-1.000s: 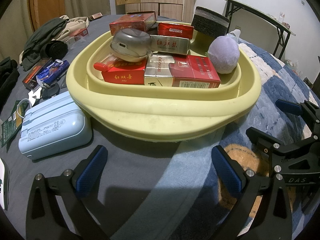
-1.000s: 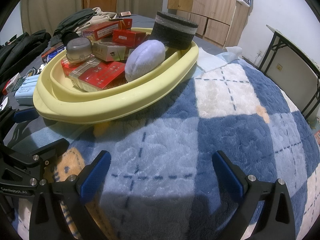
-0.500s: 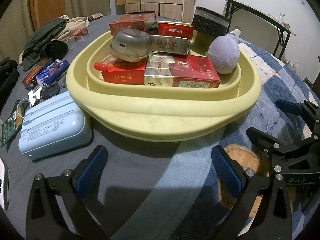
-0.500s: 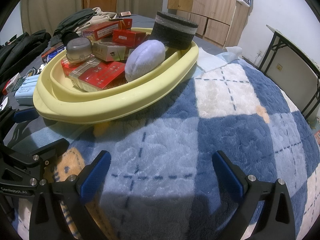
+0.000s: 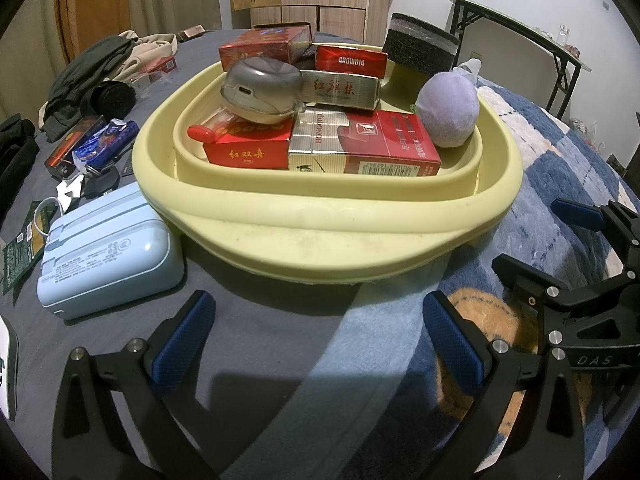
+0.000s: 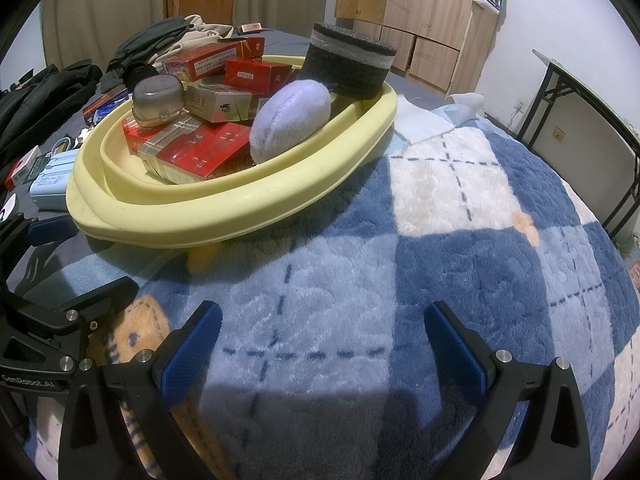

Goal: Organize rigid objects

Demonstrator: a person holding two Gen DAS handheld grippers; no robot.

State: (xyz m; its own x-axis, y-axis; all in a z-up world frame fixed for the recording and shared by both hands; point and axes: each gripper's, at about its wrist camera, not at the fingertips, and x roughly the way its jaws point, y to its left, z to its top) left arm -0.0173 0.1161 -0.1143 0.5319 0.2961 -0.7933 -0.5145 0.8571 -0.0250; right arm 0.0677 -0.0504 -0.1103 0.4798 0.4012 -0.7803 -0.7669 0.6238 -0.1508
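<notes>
A pale yellow basin (image 5: 328, 236) (image 6: 224, 216) sits on the bed and holds several red cigarette packs (image 5: 364, 146) (image 6: 192, 156), a grey earbud case (image 5: 262, 90) (image 6: 158, 100), a lilac plush ball (image 5: 448, 114) (image 6: 292, 120) and a dark foam block (image 5: 420, 48) (image 6: 348, 60). My left gripper (image 5: 320, 340) hangs open just before the basin's near rim, nothing between its fingers. My right gripper (image 6: 320, 344) is open over the plaid blanket, to the right of the basin. Each gripper shows at the edge of the other's view.
A light blue power bank (image 5: 108, 252) lies left of the basin on the grey sheet. Further left are small packets (image 5: 92, 146), keys and dark clothes (image 5: 88, 76). A blue and white plaid blanket (image 6: 460, 220) covers the right side. A folding table (image 6: 592, 120) stands at right.
</notes>
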